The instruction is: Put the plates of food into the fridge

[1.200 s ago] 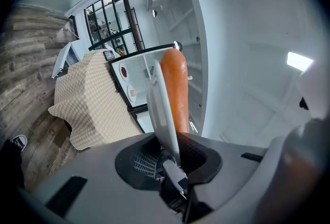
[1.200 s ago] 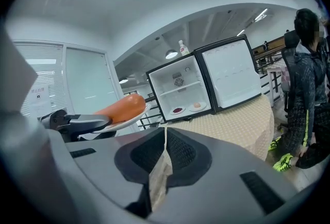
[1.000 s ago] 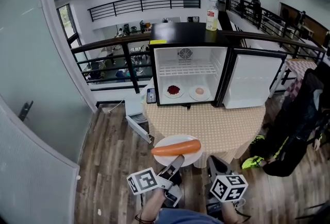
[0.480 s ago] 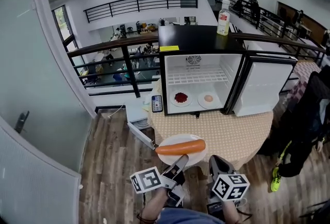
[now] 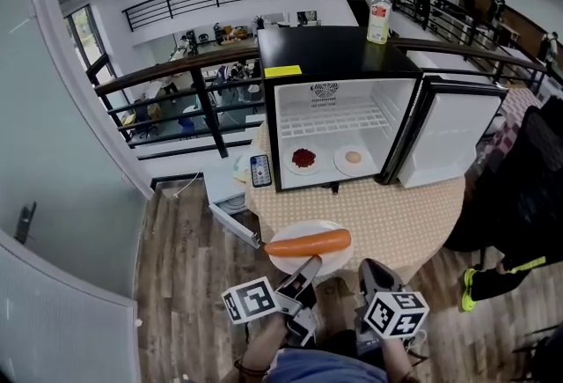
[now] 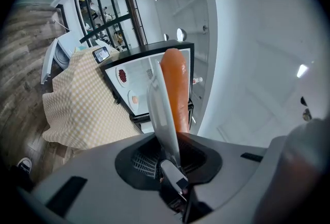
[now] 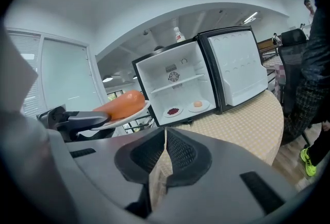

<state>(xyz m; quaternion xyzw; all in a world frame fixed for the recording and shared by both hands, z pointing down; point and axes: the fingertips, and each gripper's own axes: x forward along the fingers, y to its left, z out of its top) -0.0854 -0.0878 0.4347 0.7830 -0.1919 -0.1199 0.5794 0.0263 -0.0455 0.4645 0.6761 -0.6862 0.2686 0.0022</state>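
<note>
Our left gripper (image 5: 307,268) pinches the plate (image 5: 283,237) rim, carrot (image 5: 308,243) on it, by the table (image 5: 391,218) edge, short of the open fridge (image 5: 325,51). Right gripper (image 5: 373,270) pressed together, empty. We must carry it level so the carrot won't roll.

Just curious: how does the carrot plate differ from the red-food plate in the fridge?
The carrot plate is gripped by the left claw; the red-food plate rests inside the fridge. The carrot plate bears a long carrot; the red-food plate, a small heap. Both are white.

Glossy white plate (image 5: 299,230), checked cloth tablecloth (image 5: 396,214), wood-plank floor (image 5: 185,267)
</note>
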